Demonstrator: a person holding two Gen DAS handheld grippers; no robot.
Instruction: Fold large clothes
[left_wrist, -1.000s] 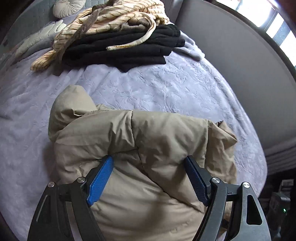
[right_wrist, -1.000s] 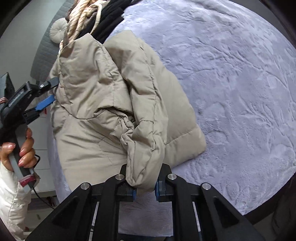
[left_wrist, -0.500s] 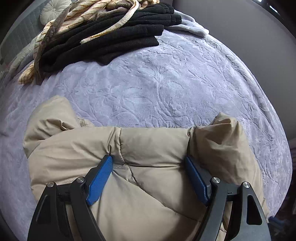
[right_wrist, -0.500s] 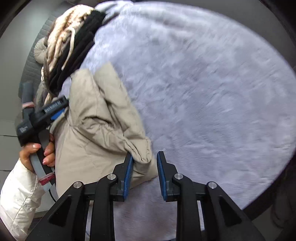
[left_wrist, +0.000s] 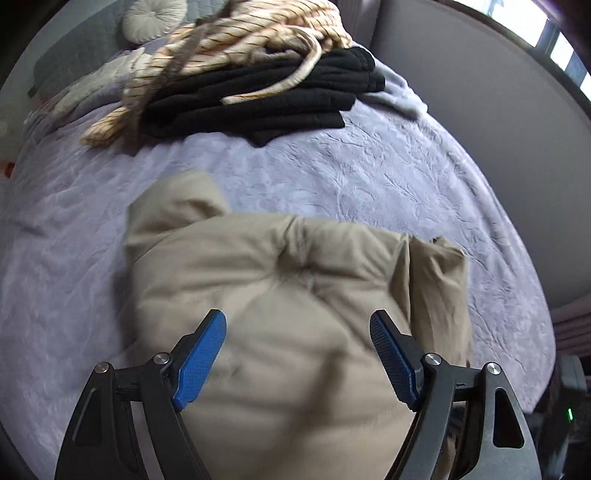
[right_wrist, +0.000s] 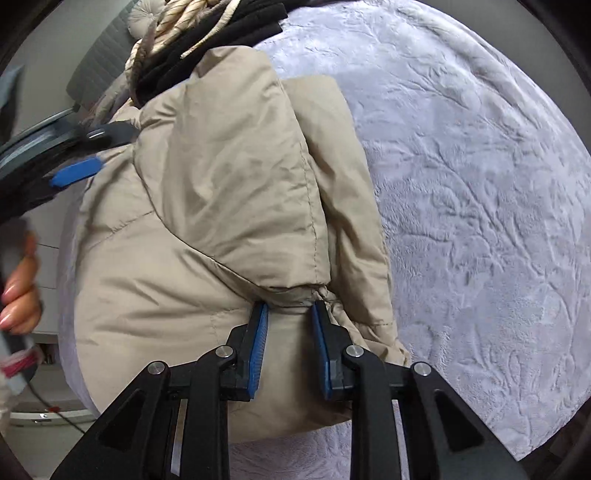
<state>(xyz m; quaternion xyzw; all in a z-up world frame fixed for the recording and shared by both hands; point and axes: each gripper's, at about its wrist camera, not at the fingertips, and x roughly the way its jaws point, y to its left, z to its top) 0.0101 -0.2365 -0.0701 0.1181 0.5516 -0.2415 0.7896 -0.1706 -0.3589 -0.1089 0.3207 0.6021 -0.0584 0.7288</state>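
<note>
A beige puffer jacket (left_wrist: 288, 295) lies folded in a bundle on the lavender bedspread (left_wrist: 388, 173). My left gripper (left_wrist: 299, 332) is open wide, its blue pads just above the jacket's top, holding nothing. In the right wrist view the jacket (right_wrist: 221, 192) fills the left half. My right gripper (right_wrist: 290, 314) is open a little, its blue pads on either side of a gathered cuff (right_wrist: 317, 293) without pinching it. The left gripper's blue pad (right_wrist: 75, 171) shows at the jacket's far left edge.
A stack of black folded clothes (left_wrist: 266, 99) with a cream striped garment (left_wrist: 236, 48) on top lies at the far side of the bed. A round cushion (left_wrist: 153, 18) sits behind it. A grey wall (left_wrist: 480, 92) borders the bed's right side.
The right gripper let go of the sleeve cuff, swung away, then came back to the cuff with jaws open. The left gripper stayed open and lifted slightly off the jacket.
</note>
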